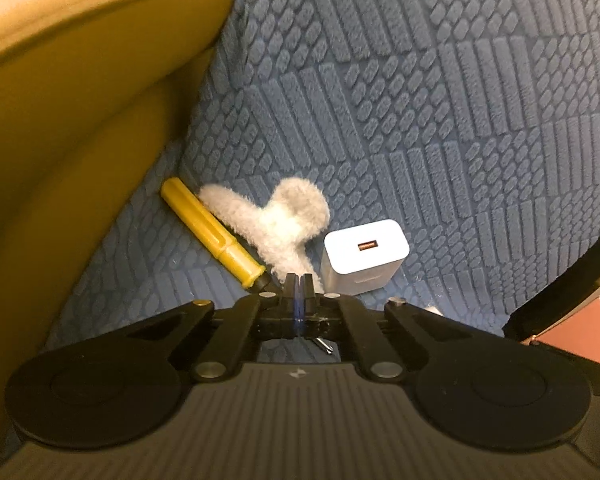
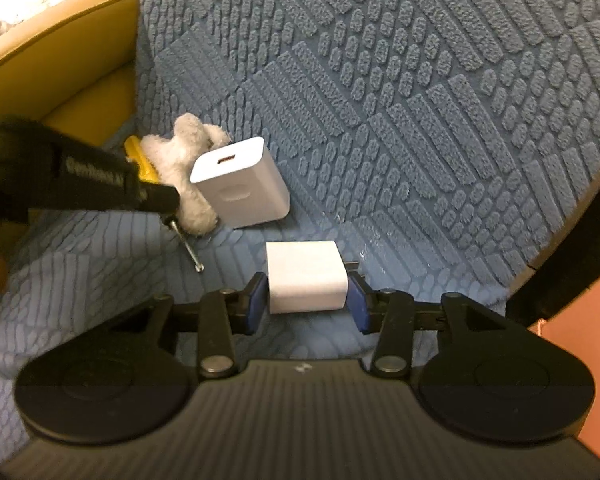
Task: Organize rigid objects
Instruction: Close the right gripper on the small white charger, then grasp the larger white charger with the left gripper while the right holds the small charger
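A yellow-handled screwdriver (image 1: 214, 232) lies on the blue textured cloth (image 1: 420, 120) beside a fluffy white hair claw (image 1: 276, 220) and a large white USB charger (image 1: 362, 256). My left gripper (image 1: 298, 284) is shut, its fingers over the screwdriver's shaft; the metal tip (image 1: 324, 346) shows below the jaws. In the right wrist view my right gripper (image 2: 306, 300) is shut on a small white plug adapter (image 2: 306, 280) held just above the cloth. The left gripper (image 2: 156, 196), the screwdriver tip (image 2: 190, 250), the hair claw (image 2: 188, 168) and the large charger (image 2: 240, 184) lie ahead to the left.
A mustard-yellow cushioned edge (image 1: 80, 120) borders the cloth on the left. A pink box (image 1: 572, 332) sits off the cloth's right edge, also in the right wrist view (image 2: 580, 380). The cloth stretches far back and right.
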A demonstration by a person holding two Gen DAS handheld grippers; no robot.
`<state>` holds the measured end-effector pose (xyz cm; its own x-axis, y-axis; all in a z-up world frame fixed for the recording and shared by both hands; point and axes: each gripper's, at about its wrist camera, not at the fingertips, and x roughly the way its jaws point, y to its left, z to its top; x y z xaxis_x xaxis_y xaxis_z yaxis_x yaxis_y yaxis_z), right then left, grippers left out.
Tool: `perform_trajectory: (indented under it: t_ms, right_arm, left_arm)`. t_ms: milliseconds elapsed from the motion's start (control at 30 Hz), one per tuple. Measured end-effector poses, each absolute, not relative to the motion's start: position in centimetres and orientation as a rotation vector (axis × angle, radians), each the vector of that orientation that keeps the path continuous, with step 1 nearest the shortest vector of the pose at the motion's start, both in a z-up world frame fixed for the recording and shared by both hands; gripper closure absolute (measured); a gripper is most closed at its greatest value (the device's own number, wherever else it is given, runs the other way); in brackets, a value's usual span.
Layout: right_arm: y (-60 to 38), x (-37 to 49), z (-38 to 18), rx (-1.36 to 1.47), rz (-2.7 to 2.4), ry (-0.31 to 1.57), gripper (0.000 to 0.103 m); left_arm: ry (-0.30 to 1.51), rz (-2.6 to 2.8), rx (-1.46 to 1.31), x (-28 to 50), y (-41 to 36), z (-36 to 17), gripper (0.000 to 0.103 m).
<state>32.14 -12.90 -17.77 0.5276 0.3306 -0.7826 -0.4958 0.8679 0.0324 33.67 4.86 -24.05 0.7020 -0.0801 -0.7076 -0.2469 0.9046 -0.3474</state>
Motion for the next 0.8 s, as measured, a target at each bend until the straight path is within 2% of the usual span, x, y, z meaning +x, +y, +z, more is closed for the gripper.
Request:
perform_trajectory:
  t_ms: [367, 667, 733, 767, 800]
  right_arm:
    - [-15.4, 28.6, -15.3, -0.188, 0.472, 0.879, 0.057]
    - [-15.9, 27.3, -14.6, -0.179, 0.455, 0.889, 0.058]
    - [-15.8, 27.6, -14.7, -0.179, 0.462, 0.895, 0.058]
    - [-15.8, 27.7, -14.8, -0.179, 0.464, 0.898, 0.058]
    - [-15.5, 28.1, -15.1, -0.178, 0.466, 0.903, 0.058]
  left_arm:
    - [0.792, 0.043, -0.461, 29.5, 5.3, -22.9, 0.103]
    - [0.735, 0.027, -0.501, 30.0, 5.5, -23.0, 0.102]
    - [0.728, 0.019, -0.496, 30.6, 5.4, -23.0, 0.099]
    - [0.728, 0.013, -0.490, 30.9, 5.3, -23.0, 0.093]
    - [0.728, 0.007, -0.485, 31.2, 5.2, -23.0, 0.079]
